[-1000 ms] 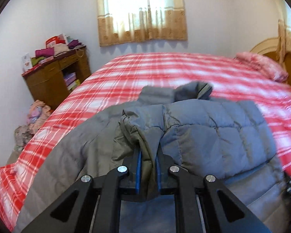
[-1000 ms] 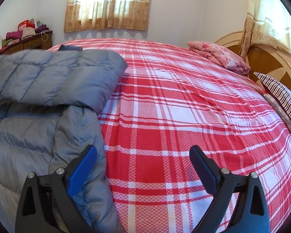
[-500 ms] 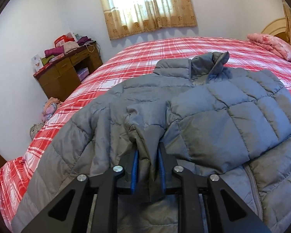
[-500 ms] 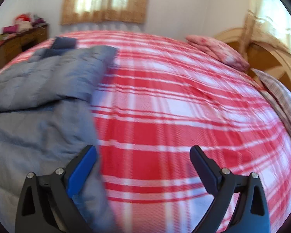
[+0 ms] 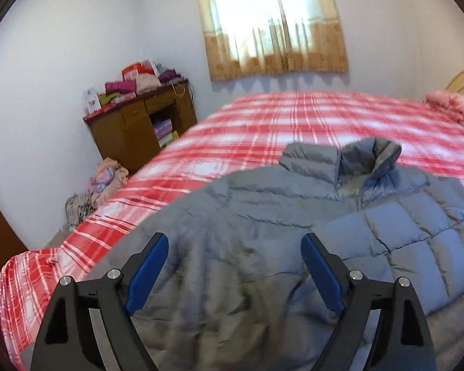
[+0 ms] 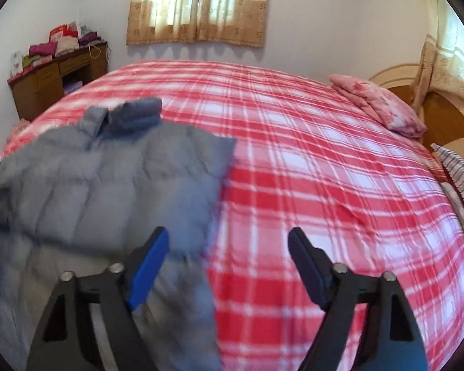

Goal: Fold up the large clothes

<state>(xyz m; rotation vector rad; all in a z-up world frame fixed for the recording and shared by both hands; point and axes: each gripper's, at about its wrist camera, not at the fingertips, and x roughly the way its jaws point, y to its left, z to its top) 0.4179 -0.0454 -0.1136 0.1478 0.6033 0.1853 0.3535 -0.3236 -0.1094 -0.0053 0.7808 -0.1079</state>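
While the grey puffer jacket [image 5: 294,216] lies on the plaid bed [image 6: 309,170], the left gripper [image 5: 235,266] hovers over it, fingers apart — the right gripper [image 6: 229,262], fingers also apart, holds nothing.

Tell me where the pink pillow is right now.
The pink pillow lies at the far right of the plaid bed in the right wrist view, beside the wooden headboard, well apart from the grey jacket.
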